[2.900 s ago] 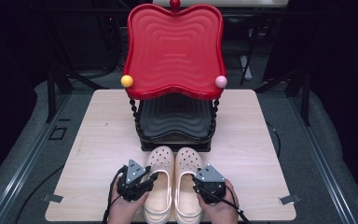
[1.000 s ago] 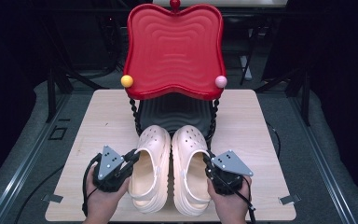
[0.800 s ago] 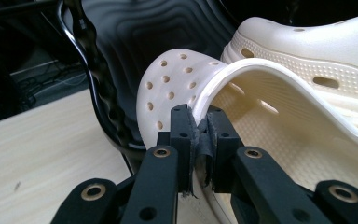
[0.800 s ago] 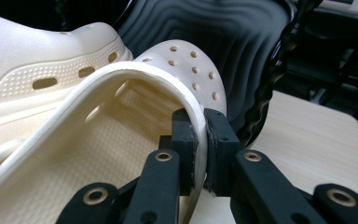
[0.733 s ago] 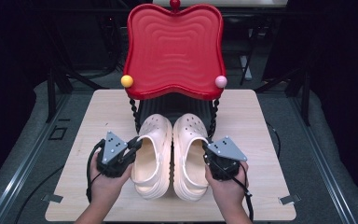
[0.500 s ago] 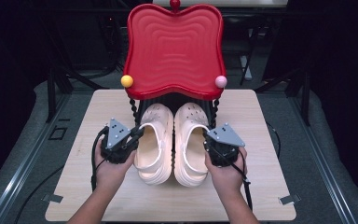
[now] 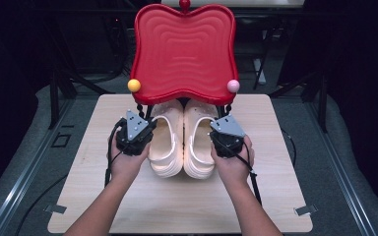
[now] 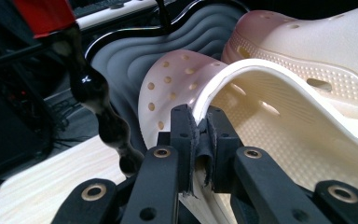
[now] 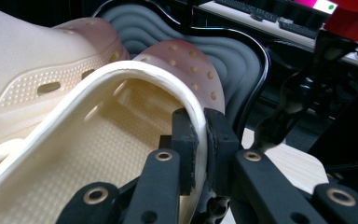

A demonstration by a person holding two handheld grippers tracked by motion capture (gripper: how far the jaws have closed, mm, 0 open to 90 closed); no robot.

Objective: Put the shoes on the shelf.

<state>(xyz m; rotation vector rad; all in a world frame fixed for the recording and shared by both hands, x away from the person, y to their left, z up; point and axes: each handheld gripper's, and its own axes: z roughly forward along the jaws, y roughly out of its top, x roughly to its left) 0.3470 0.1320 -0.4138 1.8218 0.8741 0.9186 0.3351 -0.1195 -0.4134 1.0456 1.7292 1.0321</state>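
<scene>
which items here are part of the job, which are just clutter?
In the job:
- left cream perforated foam clog, rim clamped by left gripper
- right cream perforated foam clog, rim clamped by right gripper
- two-tier rack: red wavy top tray, black wavy lower shelf the clog toes are entering

Lying about:
- light wood table
- dark frames and cables behind the table

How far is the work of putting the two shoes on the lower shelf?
Done: each gripper has its shoe pinched at the rim, left gripper on the left shoe, right gripper on the right shoe. In hand: the toes are under the red top tray, over the black shelf. Left: push them fully in and let go.
</scene>
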